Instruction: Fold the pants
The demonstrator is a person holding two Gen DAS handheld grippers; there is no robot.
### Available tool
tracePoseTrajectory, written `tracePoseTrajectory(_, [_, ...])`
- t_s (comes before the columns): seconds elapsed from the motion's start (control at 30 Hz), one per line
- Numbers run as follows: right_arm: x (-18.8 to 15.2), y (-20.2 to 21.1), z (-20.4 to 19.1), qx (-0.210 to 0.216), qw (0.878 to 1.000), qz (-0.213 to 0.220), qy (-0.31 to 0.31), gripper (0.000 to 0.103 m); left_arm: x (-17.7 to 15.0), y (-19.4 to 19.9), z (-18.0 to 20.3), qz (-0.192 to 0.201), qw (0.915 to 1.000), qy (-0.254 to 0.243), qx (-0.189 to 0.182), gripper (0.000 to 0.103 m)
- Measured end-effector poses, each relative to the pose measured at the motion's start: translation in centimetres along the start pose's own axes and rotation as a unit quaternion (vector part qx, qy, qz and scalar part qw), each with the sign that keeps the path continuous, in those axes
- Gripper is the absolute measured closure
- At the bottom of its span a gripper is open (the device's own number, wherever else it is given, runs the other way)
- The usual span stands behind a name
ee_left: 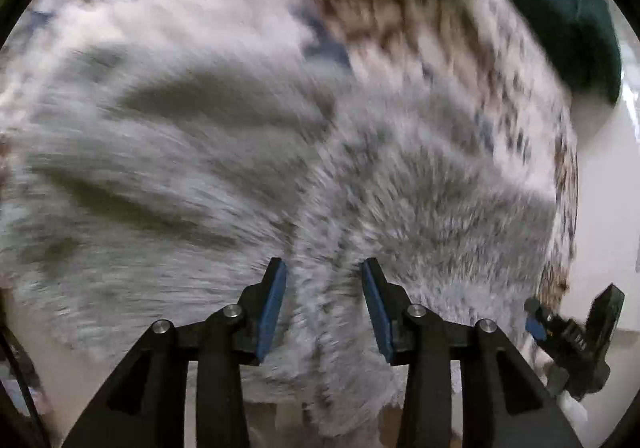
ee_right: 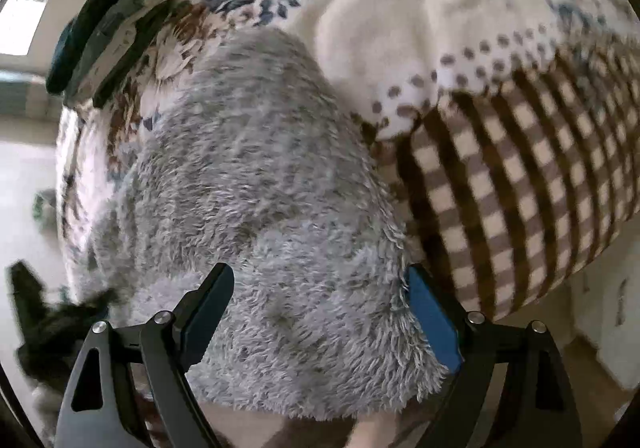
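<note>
Left wrist view: blurred by motion, filled by fluffy grey pants (ee_left: 248,175) spread over a floral bedspread (ee_left: 420,19) with brown and blue print. Left gripper (ee_left: 325,302) at the near edge, blue-padded fingers (ee_left: 272,312) spread apart, a ridge of grey fleece running up between them, touching neither pad as far as the blur allows. Dark teal folded fabric (ee_left: 560,7) at the far right. Right gripper (ee_left: 576,336) at the right edge, near the pants' side, its state not readable from this angle. Right wrist view: sharper, same pants (ee_right: 256,183) lying across the bedspread (ee_right: 400,7), near end hanging just past the bed edge. Right gripper (ee_right: 320,324) spread wide, the pants' near end sitting between the fingers, right blue pad (ee_right: 432,320) just beside the fleece's edge, not clamped. Brown-and-cream checked cloth (ee_right: 520,183) to the right of the pants, under a white dotted border. Stack of dark folded clothes (ee_right: 112,19) at the far left. Left gripper (ee_right: 44,324) blurred at the near left.
</note>
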State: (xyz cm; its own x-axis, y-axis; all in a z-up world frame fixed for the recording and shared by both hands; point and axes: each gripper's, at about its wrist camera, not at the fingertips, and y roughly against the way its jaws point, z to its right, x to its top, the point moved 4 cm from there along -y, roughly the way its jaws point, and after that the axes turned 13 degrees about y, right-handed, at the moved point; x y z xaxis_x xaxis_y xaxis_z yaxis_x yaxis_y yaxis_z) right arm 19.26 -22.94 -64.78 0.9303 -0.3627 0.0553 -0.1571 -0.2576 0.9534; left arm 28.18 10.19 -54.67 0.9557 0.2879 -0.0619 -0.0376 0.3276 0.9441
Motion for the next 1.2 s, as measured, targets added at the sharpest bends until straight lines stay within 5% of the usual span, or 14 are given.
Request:
tracePoseTrajectory(0.03, [0.2, 0.3, -0.8, -0.012, 1.000, 0.001, 0.017, 0.014, 0.0, 1.2, -0.7, 0.027, 0.9996, 0.005, -0.002, 0.060])
tracePoseTrajectory(0.1, [0.5, 0.4, -2.7, -0.024, 0.999, -0.004, 0.044, 0.014, 0.2, 3.0, -2.8, 0.062, 0.9978, 0.023, -0.008, 0.000])
tracePoseTrajectory(0.23, [1.5, -0.5, -7.9, -0.025, 0.994, -0.010, 0.104, 0.014, 0.1, 5.7, -9.6, 0.128, 0.9788, 0.156, -0.034, 0.000])
tracePoseTrajectory(0.37, [2.6, -2.2, -13.1, -0.008, 0.990, -0.018, 0.138, 0.014, -1.8, 6.4, -17.8, 0.176, 0.9189, 0.337, -0.107, 0.000])
tracePoseTrajectory(0.47, [3.0, -3.3, -16.2, -0.009, 0.986, -0.027, 0.162, 0.014, -2.0, 3.4, -21.6, 0.167, 0.8927, 0.397, -0.132, 0.001])
tracePoseTrajectory(0.63, [3.0, -5.7, -19.7, -0.021, 0.978, -0.055, 0.199, 0.014, -0.1, -0.3, -23.0, 0.170, 0.8818, 0.410, -0.159, 0.010])
tracePoseTrajectory(0.67, [3.1, -6.3, -20.3, -0.026, 0.976, -0.060, 0.207, 0.014, 0.1, 0.0, -22.6, 0.181, 0.8822, 0.404, -0.160, 0.020])
tracePoseTrajectory(0.7, [3.0, -6.9, -20.7, -0.028, 0.975, -0.066, 0.212, 0.014, 0.6, 0.6, -22.1, 0.203, 0.8851, 0.390, -0.153, 0.043])
tracePoseTrajectory(0.77, [2.8, -7.7, -21.3, -0.029, 0.973, -0.078, 0.215, 0.014, 1.6, 1.3, -20.9, 0.223, 0.8941, 0.353, -0.161, 0.063])
tracePoseTrajectory(0.83, [2.5, -8.6, -21.6, -0.030, 0.973, -0.088, 0.213, 0.014, 2.6, 0.9, -20.7, 0.220, 0.8960, 0.348, -0.166, 0.062])
tracePoseTrajectory(0.9, [2.5, -9.2, -21.8, -0.030, 0.973, -0.092, 0.210, 0.014, 3.2, -1.0, -21.6, 0.197, 0.8954, 0.365, -0.162, 0.050])
tracePoseTrajectory(1.03, [2.3, -9.7, -22.2, -0.028, 0.974, -0.093, 0.206, 0.014, 3.7, -2.6, -23.0, 0.189, 0.8859, 0.380, -0.187, 0.051])
tracePoseTrajectory(1.1, [2.3, -9.7, -22.2, -0.025, 0.974, -0.093, 0.203, 0.014, 3.8, -1.8, -22.5, 0.201, 0.8923, 0.361, -0.183, 0.074])
tracePoseTrajectory(1.2, [2.3, -9.4, -21.8, -0.015, 0.976, -0.089, 0.200, 0.014, 3.5, 0.2, -21.2, 0.221, 0.9005, 0.331, -0.175, 0.086])
